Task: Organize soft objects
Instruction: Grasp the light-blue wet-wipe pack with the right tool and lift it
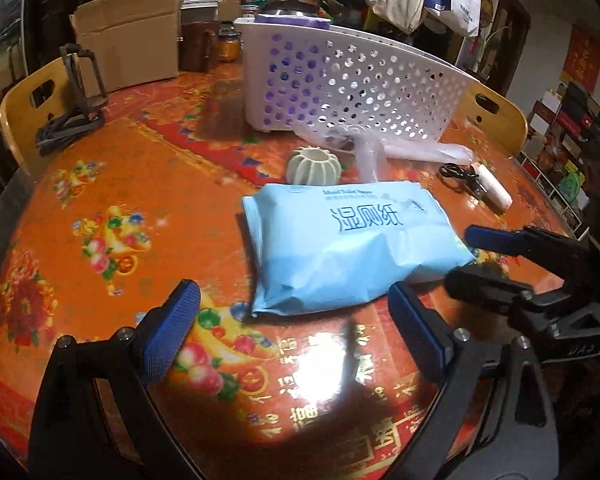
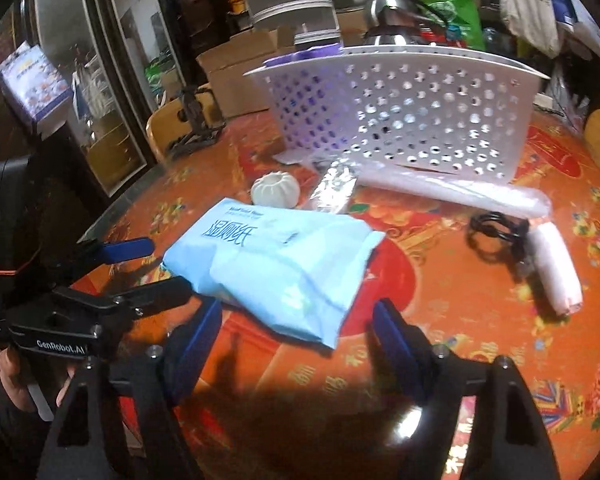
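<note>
A light blue pack of wet wipes [image 1: 348, 248] lies flat on the orange patterned table; it also shows in the right wrist view [image 2: 276, 264]. My left gripper [image 1: 296, 316] is open, its blue pads just short of the pack's near edge. My right gripper [image 2: 296, 332] is open at the pack's other side, its fingers either side of a corner. Each gripper shows in the other's view, the right [image 1: 472, 256] and the left [image 2: 152, 272], both at the pack's edges. A white perforated basket [image 1: 364, 88] stands behind the pack, with something purple inside.
A pale ribbed squishy ball [image 1: 314, 166] and a clear plastic bag [image 1: 404, 150] lie between pack and basket. A white roll [image 2: 556, 272] and a black cable [image 2: 496, 236] lie at the right. A black phone stand [image 1: 76, 96], cardboard boxes and chairs ring the table.
</note>
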